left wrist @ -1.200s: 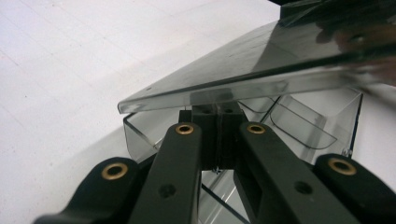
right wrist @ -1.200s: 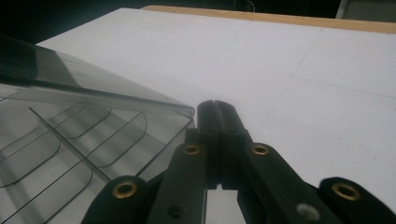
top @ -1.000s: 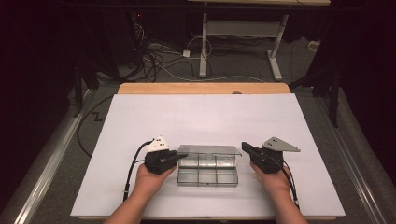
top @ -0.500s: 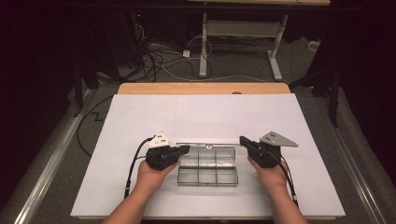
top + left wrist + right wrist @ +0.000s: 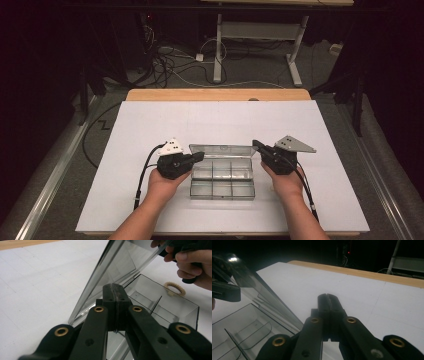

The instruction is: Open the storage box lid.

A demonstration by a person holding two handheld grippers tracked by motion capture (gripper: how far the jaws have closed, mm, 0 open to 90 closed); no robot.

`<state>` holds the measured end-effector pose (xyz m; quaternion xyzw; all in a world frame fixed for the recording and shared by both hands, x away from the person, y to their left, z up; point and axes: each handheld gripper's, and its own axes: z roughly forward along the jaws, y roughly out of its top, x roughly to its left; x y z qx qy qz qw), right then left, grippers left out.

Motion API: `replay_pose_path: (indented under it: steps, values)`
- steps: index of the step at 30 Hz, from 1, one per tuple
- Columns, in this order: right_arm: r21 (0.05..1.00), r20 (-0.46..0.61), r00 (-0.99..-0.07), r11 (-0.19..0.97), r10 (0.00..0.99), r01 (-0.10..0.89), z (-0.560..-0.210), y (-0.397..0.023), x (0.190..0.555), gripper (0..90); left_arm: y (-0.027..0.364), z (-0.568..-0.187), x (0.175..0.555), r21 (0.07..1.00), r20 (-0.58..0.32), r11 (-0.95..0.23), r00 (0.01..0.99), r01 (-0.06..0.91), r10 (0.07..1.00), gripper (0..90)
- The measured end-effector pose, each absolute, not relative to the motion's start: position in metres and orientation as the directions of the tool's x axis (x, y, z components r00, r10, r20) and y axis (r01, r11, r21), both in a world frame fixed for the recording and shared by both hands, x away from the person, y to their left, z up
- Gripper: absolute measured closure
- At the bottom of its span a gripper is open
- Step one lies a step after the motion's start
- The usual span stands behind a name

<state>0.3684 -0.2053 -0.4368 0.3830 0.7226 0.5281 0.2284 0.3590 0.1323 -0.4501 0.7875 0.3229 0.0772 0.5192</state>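
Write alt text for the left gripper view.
The left tool, jaws closed together, points at a clear plastic box whose lid stands tilted open on a white table. A hand grips the other tool at top right, and a small beige ring lies just beyond the box.

one clear box [image 5: 222, 175], one ring [image 5: 174, 288], two grippers [image 5: 199, 157] [image 5: 256, 145]

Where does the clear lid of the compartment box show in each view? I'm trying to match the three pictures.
High view: the lid stands raised along the box's far edge, at centre between the two tools.
Left gripper view: it slants up from lower left to top right, above the shut jaws.
Right gripper view: it slants along the left side.
Shared landmark: the box's divided compartments.
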Motion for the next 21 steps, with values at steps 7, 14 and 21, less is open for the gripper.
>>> replay_pose_path:
  steps: [7, 14, 21]
  values:
    - [0.939, 0.078, -0.601, 0.144, 0.796, 0.312, -0.4354, -0.2037, 0.3728, 90.0, 0.1292, -0.4519, 0.3628, 0.867, -0.222, -0.247, 0.779, 0.433, 0.586, 87.9]
    - [0.940, 0.103, -0.616, 0.125, 0.781, 0.316, -0.4368, -0.2021, 0.3763, 90.0, 0.1290, -0.4519, 0.3664, 0.867, -0.225, -0.242, 0.776, 0.435, 0.590, 87.9]
    - [0.941, 0.098, -0.611, 0.127, 0.785, 0.314, -0.4365, -0.2002, 0.3778, 90.0, 0.1288, -0.4528, 0.3691, 0.868, -0.228, -0.235, 0.773, 0.436, 0.592, 87.9]
